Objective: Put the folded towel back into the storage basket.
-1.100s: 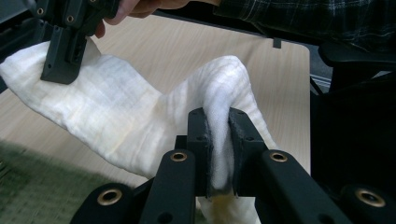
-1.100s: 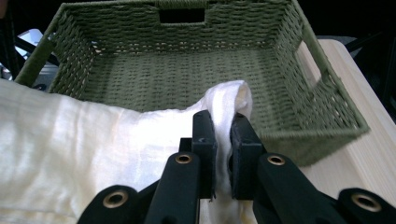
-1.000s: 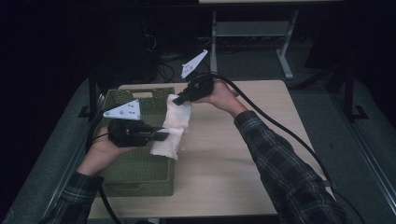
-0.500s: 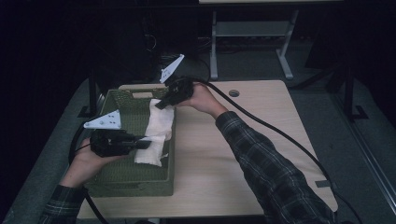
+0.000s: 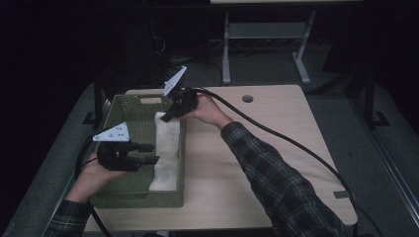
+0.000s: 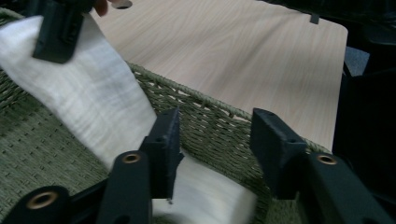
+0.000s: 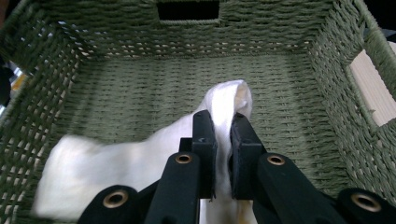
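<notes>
Since the earlier frame, both grippers and the white cloth (image 5: pixel 166 148) have been lowered into the green basket (image 5: pixel 133 197) at the surface's left. Left gripper (image 5: pixel 148 154) jaws have just been opened, cloth released. Right gripper (image 5: pixel 167 116) jaws are clamped on the cloth's far end.

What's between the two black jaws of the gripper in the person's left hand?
Nothing: in the left gripper view the jaws have just opened, and the white cloth lies beside them in the green basket.

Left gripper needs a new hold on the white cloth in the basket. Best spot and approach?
Take the near end of the white cloth, slumped low against the green basket's right wall; the right gripper pinches the far end. Bring the left gripper, jaws just opened and off the cloth, down from above, since the wall blocks a side approach.
</notes>
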Available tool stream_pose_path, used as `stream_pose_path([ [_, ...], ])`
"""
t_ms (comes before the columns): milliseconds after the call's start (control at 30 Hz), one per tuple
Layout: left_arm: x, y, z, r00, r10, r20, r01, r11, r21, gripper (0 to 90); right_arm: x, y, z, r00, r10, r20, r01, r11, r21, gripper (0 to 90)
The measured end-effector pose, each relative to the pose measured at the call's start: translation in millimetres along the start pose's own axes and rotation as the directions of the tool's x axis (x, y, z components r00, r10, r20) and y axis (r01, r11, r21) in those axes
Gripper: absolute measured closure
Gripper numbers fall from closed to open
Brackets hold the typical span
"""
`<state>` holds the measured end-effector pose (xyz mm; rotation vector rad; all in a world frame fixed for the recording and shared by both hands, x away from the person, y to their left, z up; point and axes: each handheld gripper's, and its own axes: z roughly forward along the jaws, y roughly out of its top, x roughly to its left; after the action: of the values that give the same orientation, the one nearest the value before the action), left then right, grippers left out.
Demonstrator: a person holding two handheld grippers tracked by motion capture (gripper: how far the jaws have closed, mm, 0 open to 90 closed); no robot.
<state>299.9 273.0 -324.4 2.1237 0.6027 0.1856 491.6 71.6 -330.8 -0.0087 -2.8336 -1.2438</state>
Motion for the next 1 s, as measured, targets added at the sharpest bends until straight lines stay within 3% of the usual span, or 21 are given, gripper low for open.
stream_pose_path([
  [133,1.5,0.7,3.3,1.0000,-0.002,0.004,0.002,1.0000,-0.003,46.5,-1.9,-1.2,1.0,1.0000,0.000,0.003,0.000,1.000,0.007,83.0],
  [533,1.2,3.5,6.6,0.9997,-0.003,0.026,0.003,1.0000,-0.007,46.4,-8.7,-1.9,2.8,0.9995,-0.003,0.033,0.003,1.000,0.001,81.3],
  [600,1.3,3.5,6.7,0.9997,-0.003,0.025,0.003,1.0000,-0.007,46.4,-9.9,-1.8,2.6,0.9968,-0.028,0.075,0.028,1.000,-0.001,73.2],
  [667,1.4,3.5,6.9,0.9996,-0.002,0.028,0.002,1.0000,-0.007,46.5,-13.3,-1.1,-0.7,0.9925,-0.016,0.121,0.020,0.999,-0.030,64.4],
  [800,1.0,5.7,8.8,0.9995,-0.005,0.032,0.006,0.9999,-0.012,46.4,-16.9,0.8,-12.4,0.9913,0.018,0.131,-0.011,0.998,-0.054,59.1],
  [1000,-5.5,18.8,16.3,0.9978,0.011,0.065,-0.009,0.9995,-0.031,45.0,-14.7,-3.3,-30.0,0.9936,0.040,0.106,-0.033,0.997,-0.070,53.0],
])
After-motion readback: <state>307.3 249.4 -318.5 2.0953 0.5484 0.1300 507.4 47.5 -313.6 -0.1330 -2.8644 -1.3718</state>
